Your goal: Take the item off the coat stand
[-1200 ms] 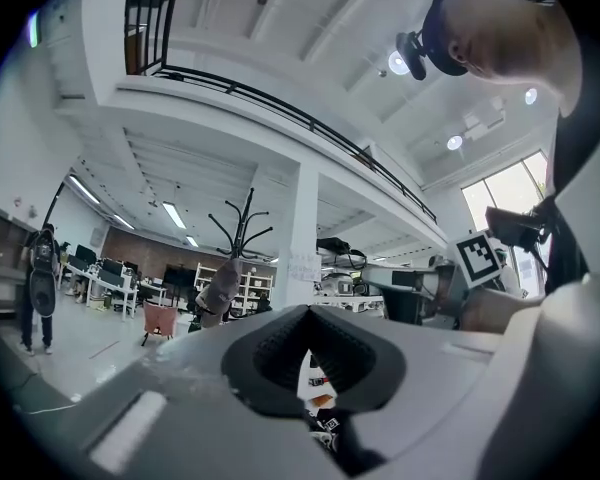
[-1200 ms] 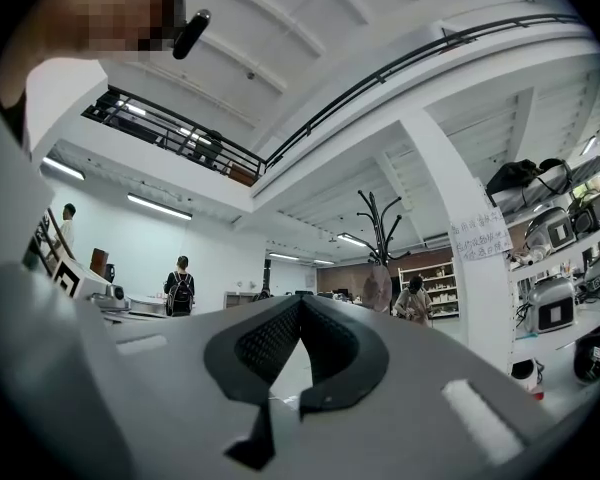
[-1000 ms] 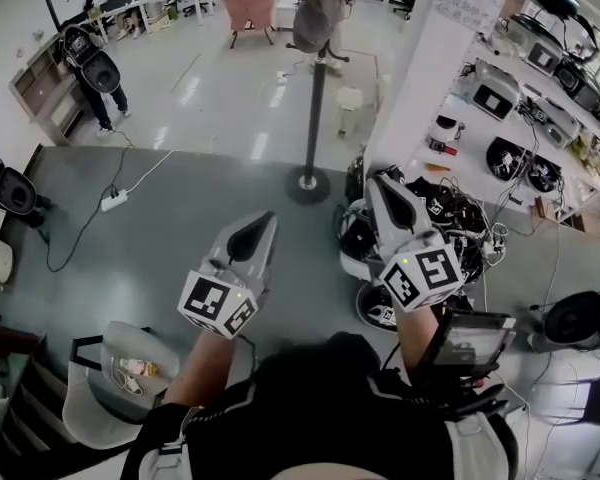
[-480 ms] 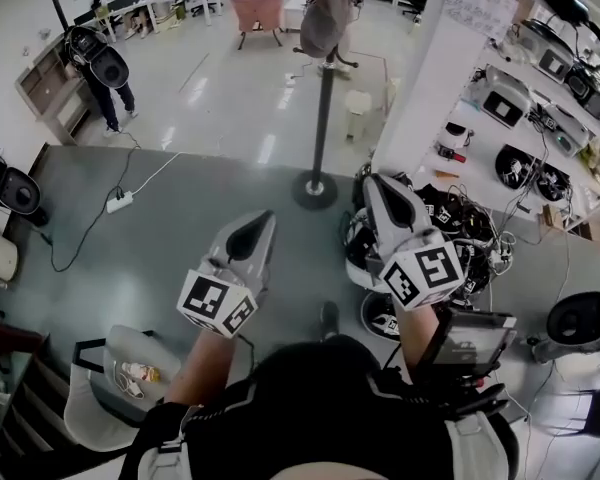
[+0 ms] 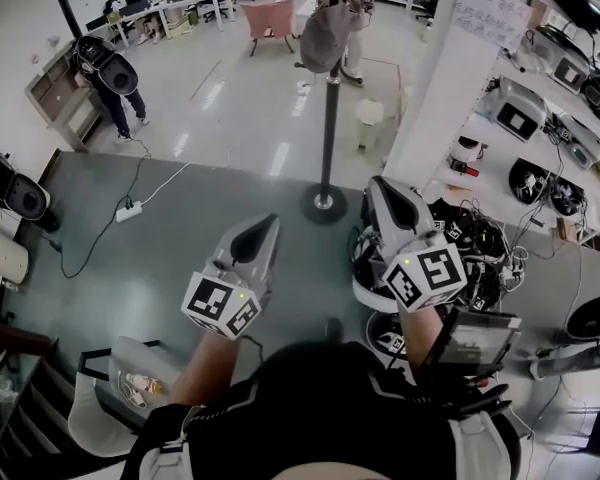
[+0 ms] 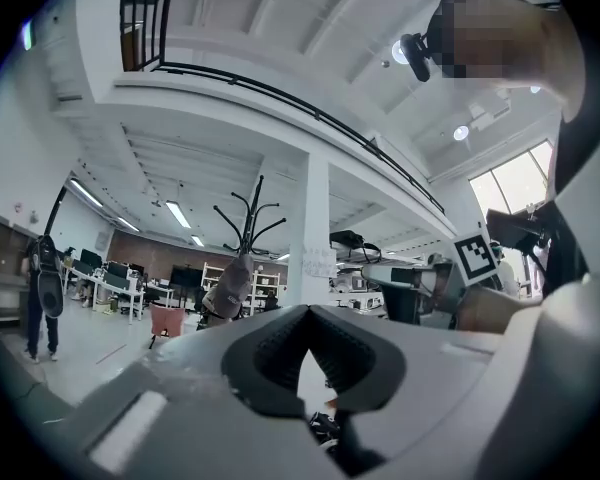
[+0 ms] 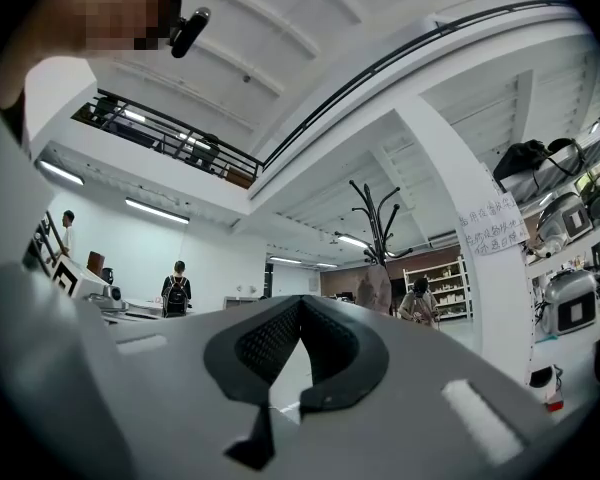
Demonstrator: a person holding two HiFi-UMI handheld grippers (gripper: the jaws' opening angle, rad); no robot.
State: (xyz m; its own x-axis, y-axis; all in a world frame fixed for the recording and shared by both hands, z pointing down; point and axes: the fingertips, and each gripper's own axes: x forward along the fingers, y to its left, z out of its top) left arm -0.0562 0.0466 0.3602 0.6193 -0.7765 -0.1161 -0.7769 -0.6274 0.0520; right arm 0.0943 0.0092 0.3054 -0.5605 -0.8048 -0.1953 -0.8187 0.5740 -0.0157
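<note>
A black coat stand rises from a round base on the floor ahead of me. A grey cap-like item hangs from its top hooks. Both grippers are held up in front of my chest, well short of the stand. The left gripper and the right gripper are shut with nothing in them. The left gripper view shows the stand and the hanging item far beyond its jaws. The stand and the item also appear distant in the right gripper view.
A white pillar stands right of the stand, with shelves of devices behind it. Tangled cables and gear lie on the floor at right. A person with a backpack stands far left. A pink chair sits behind.
The coat stand and its base have slid lower in the head view, so I have come closer to it. Both grippers keep the same pose and stay shut.
</note>
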